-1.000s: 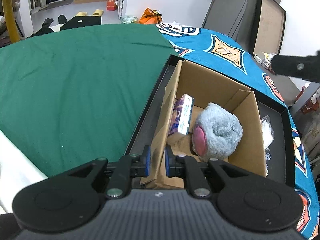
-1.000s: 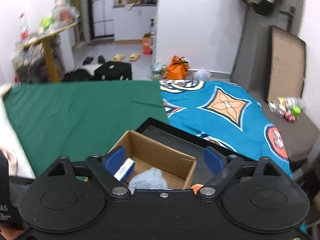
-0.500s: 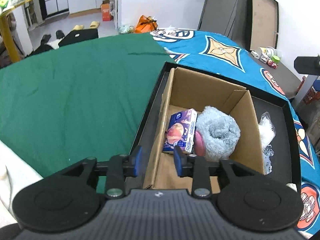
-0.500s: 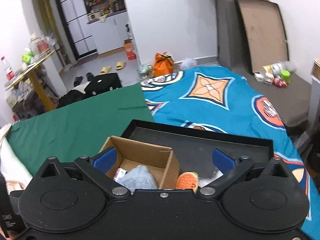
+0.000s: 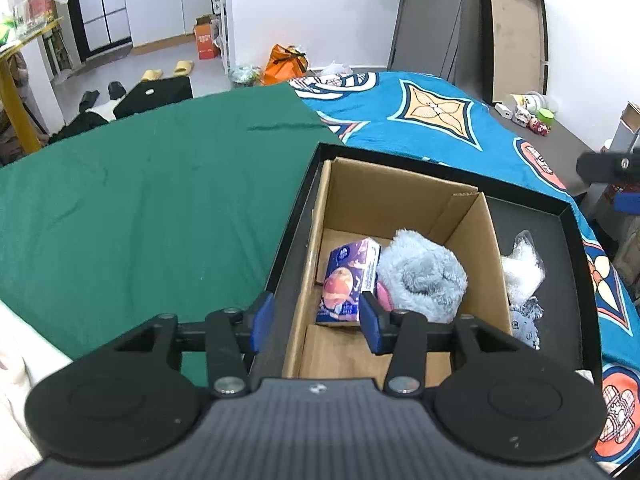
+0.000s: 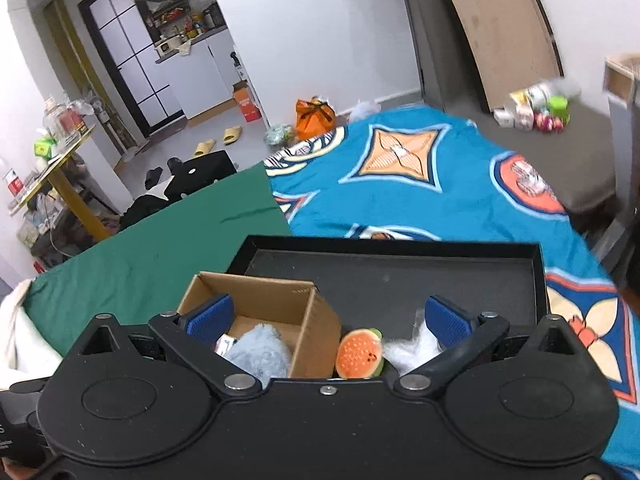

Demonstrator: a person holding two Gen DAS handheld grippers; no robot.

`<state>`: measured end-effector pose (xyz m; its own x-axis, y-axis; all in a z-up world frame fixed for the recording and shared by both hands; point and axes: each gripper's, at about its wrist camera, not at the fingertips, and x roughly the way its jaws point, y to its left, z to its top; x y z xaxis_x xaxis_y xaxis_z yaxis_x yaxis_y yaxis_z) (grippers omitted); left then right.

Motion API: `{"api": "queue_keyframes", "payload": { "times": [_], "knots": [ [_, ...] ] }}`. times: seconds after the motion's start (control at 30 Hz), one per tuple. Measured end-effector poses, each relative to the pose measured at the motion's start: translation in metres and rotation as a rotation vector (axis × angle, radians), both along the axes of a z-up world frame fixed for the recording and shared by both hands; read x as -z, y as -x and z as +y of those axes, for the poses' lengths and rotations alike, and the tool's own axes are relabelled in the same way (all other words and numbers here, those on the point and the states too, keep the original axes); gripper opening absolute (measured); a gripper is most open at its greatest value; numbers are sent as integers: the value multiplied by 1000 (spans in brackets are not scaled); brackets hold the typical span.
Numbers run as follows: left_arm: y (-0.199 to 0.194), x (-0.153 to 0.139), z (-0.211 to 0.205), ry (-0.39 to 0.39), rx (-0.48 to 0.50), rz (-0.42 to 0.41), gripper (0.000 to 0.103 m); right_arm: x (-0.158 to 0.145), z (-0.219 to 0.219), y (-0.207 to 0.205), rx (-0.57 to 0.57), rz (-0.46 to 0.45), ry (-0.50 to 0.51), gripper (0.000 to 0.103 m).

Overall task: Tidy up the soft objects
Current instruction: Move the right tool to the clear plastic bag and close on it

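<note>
A cardboard box (image 5: 400, 196) stands in the left part of a black tray (image 5: 560, 264). It holds a purple tissue pack (image 5: 348, 280) and a grey fluffy plush (image 5: 420, 274). My left gripper (image 5: 316, 322) is open and empty, above the box's near left wall. My right gripper (image 6: 328, 320) is wide open and empty, above the tray. Below it lie the box (image 6: 276, 304), the grey plush (image 6: 260, 356), an orange melon-slice plush (image 6: 358, 354) and a white fluffy item (image 6: 412, 350). The white item in clear wrap (image 5: 520, 264) lies right of the box.
The tray sits on a bed with a green sheet (image 5: 140, 200) and a blue patterned cover (image 5: 420, 120). A grey bench with small bottles (image 6: 536, 114) stands at the right. A bare tray floor (image 6: 400, 280) lies beyond the box.
My left gripper opened from nearly shut on the box's near wall and rose back. The tissue pack tipped from upright to leaning on the plush. My right gripper moved right over the tray.
</note>
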<state>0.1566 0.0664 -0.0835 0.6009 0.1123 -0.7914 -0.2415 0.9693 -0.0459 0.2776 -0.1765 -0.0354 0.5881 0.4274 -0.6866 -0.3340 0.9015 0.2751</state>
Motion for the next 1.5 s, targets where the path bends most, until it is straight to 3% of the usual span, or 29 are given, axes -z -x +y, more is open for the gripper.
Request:
{"api": "queue_keyframes", "payload": {
  "times": [0.13,0.27,0.43,0.53,0.77,1.1,1.43,1.5],
  "knots": [
    [-3,-2,-4,-14,7,6,46,13,-11,-7,44,18,91,103],
    [-9,-3,-6,-29,11,20,48,29,-27,-14,44,89,37,103],
    [-18,0,-9,-28,9,55,70,45,-39,-22,70,156,1,103],
    [-22,2,-10,-40,9,63,76,51,-45,-27,81,181,-8,102],
    [-30,8,-15,-47,34,70,87,77,-60,-45,168,321,-110,86],
    [-43,17,-25,-92,39,120,103,104,-61,-59,246,388,-100,76],
    [-45,26,-28,-94,21,149,103,128,-59,-65,392,452,-95,71],
    [-44,27,-28,-99,4,154,103,133,-57,-63,411,467,-105,61]
  ]
}}
